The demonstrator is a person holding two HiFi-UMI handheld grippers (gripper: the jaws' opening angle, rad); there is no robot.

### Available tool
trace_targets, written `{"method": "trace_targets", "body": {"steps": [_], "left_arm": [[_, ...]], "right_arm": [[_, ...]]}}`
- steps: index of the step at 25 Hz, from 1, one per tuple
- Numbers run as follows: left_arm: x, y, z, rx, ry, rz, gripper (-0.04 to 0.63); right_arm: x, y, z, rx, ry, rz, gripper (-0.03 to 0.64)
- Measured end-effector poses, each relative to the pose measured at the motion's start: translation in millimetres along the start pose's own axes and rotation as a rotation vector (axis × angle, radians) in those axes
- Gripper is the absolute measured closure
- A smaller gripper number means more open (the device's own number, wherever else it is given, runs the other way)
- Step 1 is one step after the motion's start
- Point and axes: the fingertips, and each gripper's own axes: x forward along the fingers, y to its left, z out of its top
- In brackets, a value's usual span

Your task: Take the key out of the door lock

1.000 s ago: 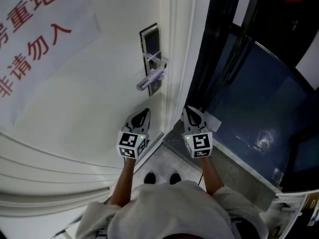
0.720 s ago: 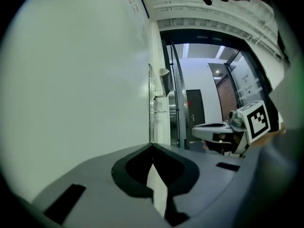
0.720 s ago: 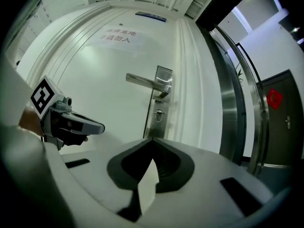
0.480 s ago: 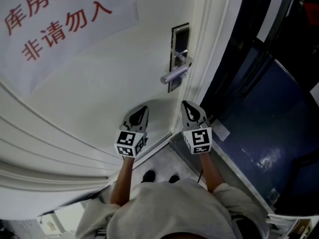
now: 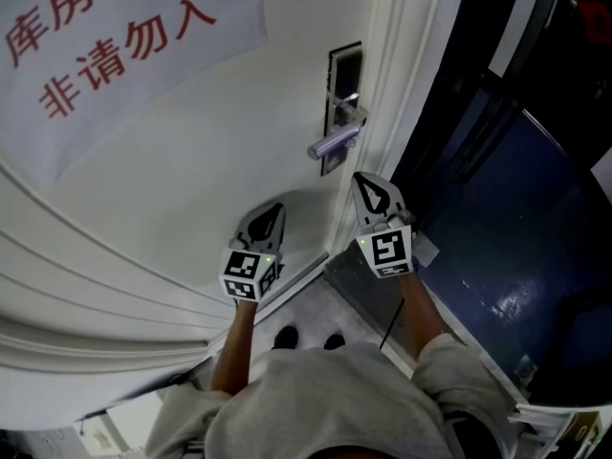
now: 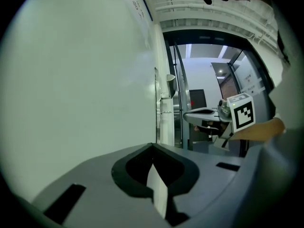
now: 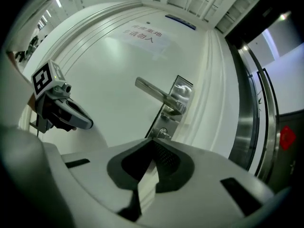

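A dark lock plate (image 5: 342, 94) with a silver lever handle (image 5: 333, 142) sits on the white door (image 5: 191, 180). In the right gripper view a small silver key (image 7: 164, 133) sticks out of the plate's lower end, under the handle (image 7: 154, 91). My right gripper (image 5: 363, 180) is shut and empty, its tip just below and right of the plate, apart from the key. My left gripper (image 5: 275, 208) is also shut and empty, lower and to the left, close to the door face. Each gripper shows in the other's view: the right gripper (image 6: 205, 113) and the left gripper (image 7: 71, 117).
A paper sign with red characters (image 5: 124, 36) hangs on the door's upper left. The white door frame (image 5: 406, 75) runs just right of the lock. Beyond it are dark glass and a blue floor (image 5: 516, 218). The person's shoes (image 5: 308, 339) stand at the threshold.
The right gripper has risen toward the lock plate. The left gripper has stayed in place. The head view swung so the lock shifted rightward.
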Motion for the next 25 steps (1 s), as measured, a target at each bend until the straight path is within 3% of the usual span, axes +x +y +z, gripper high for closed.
{"method": "trace_targets", "body": {"steps": [10,25], "left_arm": [[9.1,0.7,2.7,-0.001,-0.005,-0.009,0.578],[16.9,-3.0,3.0,0.026,-0.001,-0.022,0.578]], "right_arm": [[18.5,-21.4,2.4,-0.303,0.029,0.042,0.594],[32.2,-21.4,-6.6,-0.876,0.031,0.088,0.594]]}}
